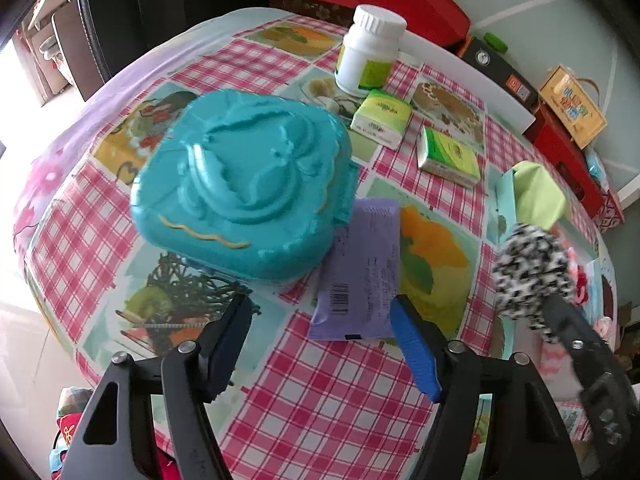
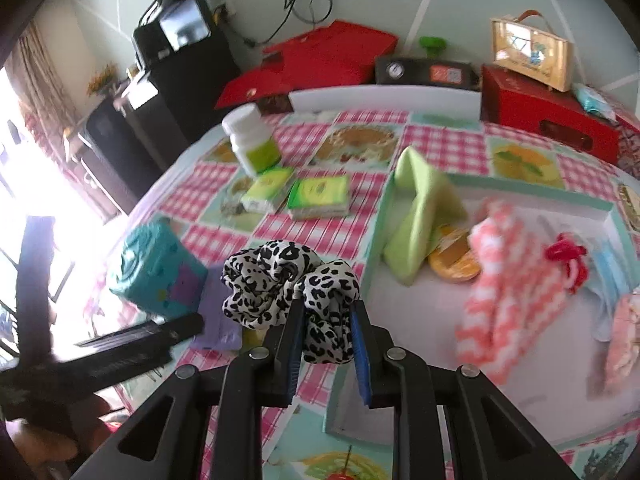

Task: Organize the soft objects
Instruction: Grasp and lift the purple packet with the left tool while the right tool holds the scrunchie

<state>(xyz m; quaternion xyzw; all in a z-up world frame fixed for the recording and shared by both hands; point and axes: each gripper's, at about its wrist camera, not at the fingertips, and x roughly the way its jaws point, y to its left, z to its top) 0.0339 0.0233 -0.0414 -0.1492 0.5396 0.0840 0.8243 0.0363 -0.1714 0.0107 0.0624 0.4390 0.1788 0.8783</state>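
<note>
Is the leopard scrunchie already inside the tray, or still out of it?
Out. The right gripper holds the leopard scrunchie above the tablecloth, beside the tray's left rim.

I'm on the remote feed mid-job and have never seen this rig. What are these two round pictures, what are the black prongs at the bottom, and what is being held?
There is no robot arm here: a person holds a two-finger tool in each hand, and each tool carries a wide-angle camera looking along its fingers. The black prongs are those fingers.

The left wrist view shows the left gripper open over a purple packet, beside a teal case.

The right wrist view shows the right gripper shut on a black-and-white spotted scrunchie.

On the checked tablecloth also stand a white bottle and two green tissue packs. To the right, a shallow tray holds a green cloth and a pink-and-white cloth.
</note>
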